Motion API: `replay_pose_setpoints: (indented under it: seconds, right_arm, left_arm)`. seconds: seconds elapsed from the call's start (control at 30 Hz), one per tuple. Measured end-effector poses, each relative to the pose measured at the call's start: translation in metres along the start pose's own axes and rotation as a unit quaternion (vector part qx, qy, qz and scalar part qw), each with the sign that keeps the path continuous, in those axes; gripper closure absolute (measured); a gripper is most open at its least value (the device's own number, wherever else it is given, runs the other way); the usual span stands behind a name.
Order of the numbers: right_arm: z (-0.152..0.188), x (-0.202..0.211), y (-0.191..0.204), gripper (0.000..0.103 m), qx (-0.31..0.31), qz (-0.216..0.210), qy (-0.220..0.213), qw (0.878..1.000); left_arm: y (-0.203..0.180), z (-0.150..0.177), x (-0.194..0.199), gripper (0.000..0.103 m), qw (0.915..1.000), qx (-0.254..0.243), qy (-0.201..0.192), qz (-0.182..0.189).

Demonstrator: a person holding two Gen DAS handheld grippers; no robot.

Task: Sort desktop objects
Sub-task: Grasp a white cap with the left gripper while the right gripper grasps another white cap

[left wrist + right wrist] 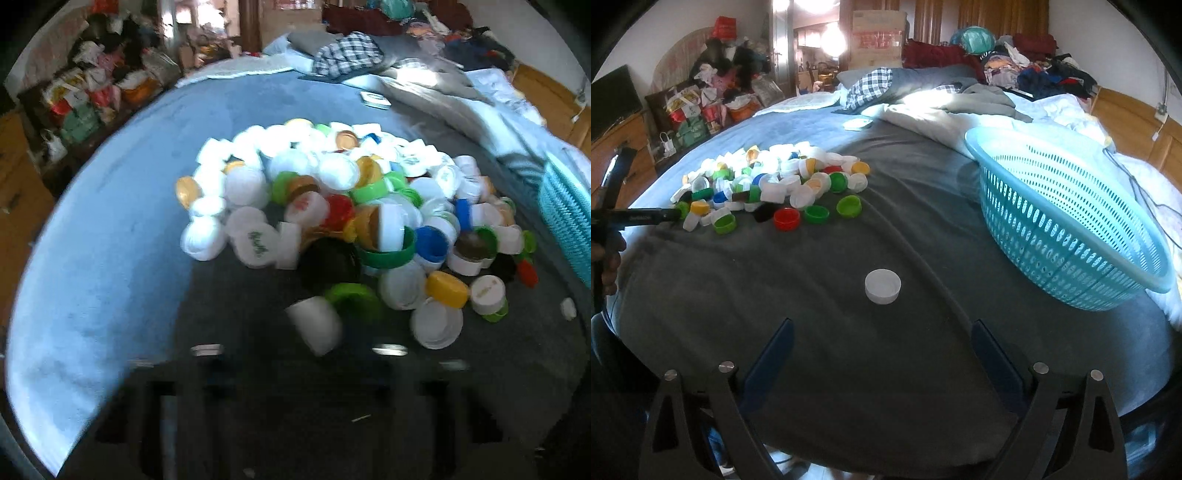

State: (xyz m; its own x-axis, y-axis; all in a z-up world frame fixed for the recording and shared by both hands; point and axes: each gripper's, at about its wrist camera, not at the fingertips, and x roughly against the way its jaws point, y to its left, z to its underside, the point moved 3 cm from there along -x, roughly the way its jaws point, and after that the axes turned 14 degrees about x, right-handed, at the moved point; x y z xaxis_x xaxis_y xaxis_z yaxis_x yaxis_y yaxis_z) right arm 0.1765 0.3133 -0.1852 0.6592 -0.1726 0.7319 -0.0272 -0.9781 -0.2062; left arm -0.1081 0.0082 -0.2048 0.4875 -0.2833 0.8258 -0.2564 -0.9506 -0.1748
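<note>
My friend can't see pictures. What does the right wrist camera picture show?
A lone white bottle cap lies on a grey blanket just ahead of the open right gripper. A tilted blue plastic basket sits to the right, and a heap of colourful bottle caps lies farther back on the left.

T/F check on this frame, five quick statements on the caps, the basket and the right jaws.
1. A lone white cap lies apart from the cap pile. True.
2. The light blue basket stands level and full of caps. False: it sits tilted, and no caps show in it.
3. The right gripper has its jaws spread wide with nothing between them. True.
4. The pile holds only white caps. False: green, red, blue, yellow and black ones are mixed in.
5. The caps lie on a bare wooden desk. False: they lie on a grey blanket over a bed.
</note>
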Motion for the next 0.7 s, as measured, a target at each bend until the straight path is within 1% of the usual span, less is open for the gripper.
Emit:
replay_pose_setpoints:
  seconds: [0.1, 0.27, 0.33, 0.43, 0.5, 0.6, 0.7]
  right_arm:
    - [-0.001, -0.002, 0.0, 0.008, -0.004, -0.01, 0.001, 1.0]
    - [-0.005, -0.005, 0.0, 0.021, -0.008, -0.026, -0.004, 1.0]
    - [-0.008, -0.005, 0.0, 0.022, -0.005, -0.029, -0.016, 0.999]
    - [-0.014, -0.01, -0.004, 0.02, -0.002, -0.037, -0.03, 0.999]
    - [-0.016, -0.02, -0.007, 0.02, 0.0, -0.04, -0.029, 0.999]
    - [-0.02, -0.037, -0.011, 0.02, 0.008, -0.034, -0.023, 0.999]
    - [-0.023, -0.054, -0.017, 0.02, 0.0, -0.028, -0.015, 1.0]
  left_arm:
    - [-0.007, 0.003, 0.01, 0.081, 0.9998, -0.015, -0.012, 0.0]
    - [-0.014, 0.008, 0.04, 0.081, 0.999, -0.025, -0.037, -0.005]
    - [-0.014, 0.008, 0.053, 0.081, 0.9984, -0.028, -0.048, -0.013]
    - [-0.016, 0.006, 0.077, 0.081, 0.9972, -0.03, -0.067, -0.008]
    - [-0.018, 0.003, 0.086, 0.081, 0.9968, -0.028, -0.074, -0.003]
    - [-0.027, -0.001, 0.099, 0.081, 0.9964, -0.024, -0.079, 0.017]
    - [-0.04, -0.002, 0.103, 0.081, 0.9958, -0.033, -0.081, 0.026]
